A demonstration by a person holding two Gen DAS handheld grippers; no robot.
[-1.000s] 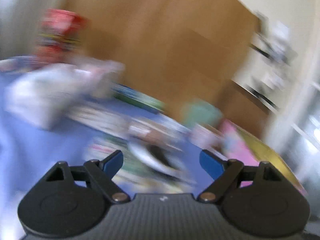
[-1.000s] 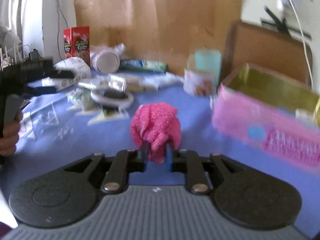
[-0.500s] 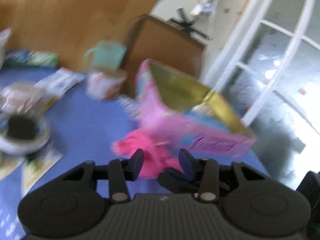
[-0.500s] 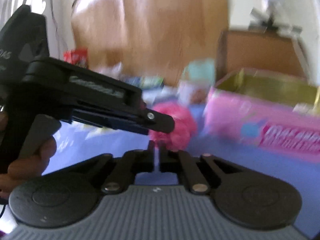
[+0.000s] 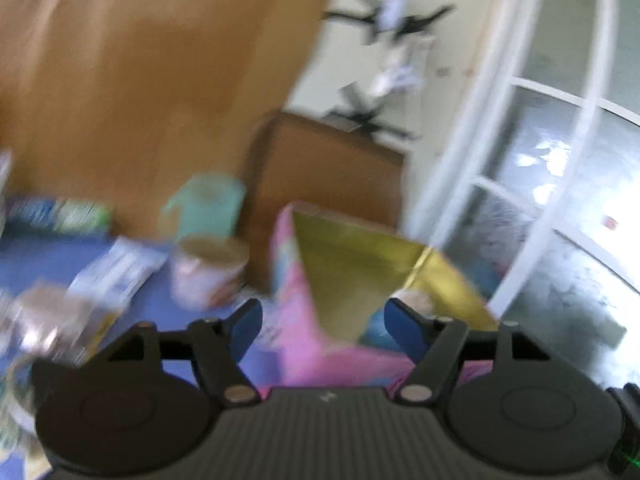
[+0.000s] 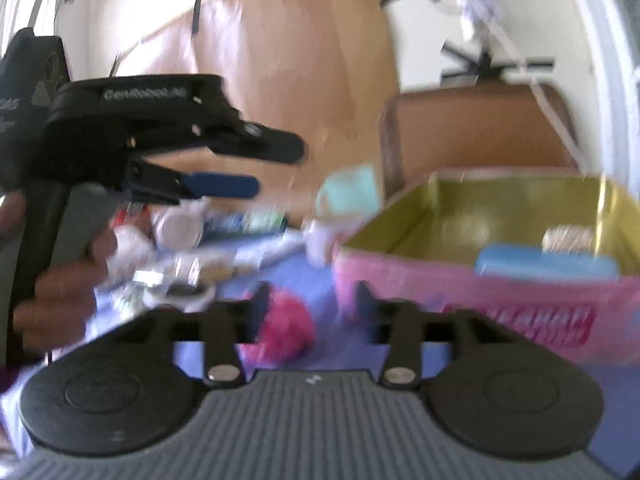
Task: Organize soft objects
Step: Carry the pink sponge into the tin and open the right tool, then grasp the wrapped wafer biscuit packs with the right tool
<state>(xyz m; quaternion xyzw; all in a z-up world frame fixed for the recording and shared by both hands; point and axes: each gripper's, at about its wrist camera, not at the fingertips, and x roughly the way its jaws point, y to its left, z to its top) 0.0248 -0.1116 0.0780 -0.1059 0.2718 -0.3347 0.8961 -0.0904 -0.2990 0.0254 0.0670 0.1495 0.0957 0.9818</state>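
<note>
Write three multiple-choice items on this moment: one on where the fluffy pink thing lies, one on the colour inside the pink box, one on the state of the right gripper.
1. Where is the fluffy pink ball?
A. inside the pink box
B. on the blue tabletop, left of the box
C. in the left gripper

2. What colour is the inside of the pink box?
A. gold
B. red
C. black

3. What is the right gripper doing?
A. shut on the ball
B. open, holding nothing
C. shut on the box wall

Answers: 1 B, the ball rests on the blue tabletop beside the box; 2 A, its inner walls are gold; 3 B, its jaws stand wide apart.
</note>
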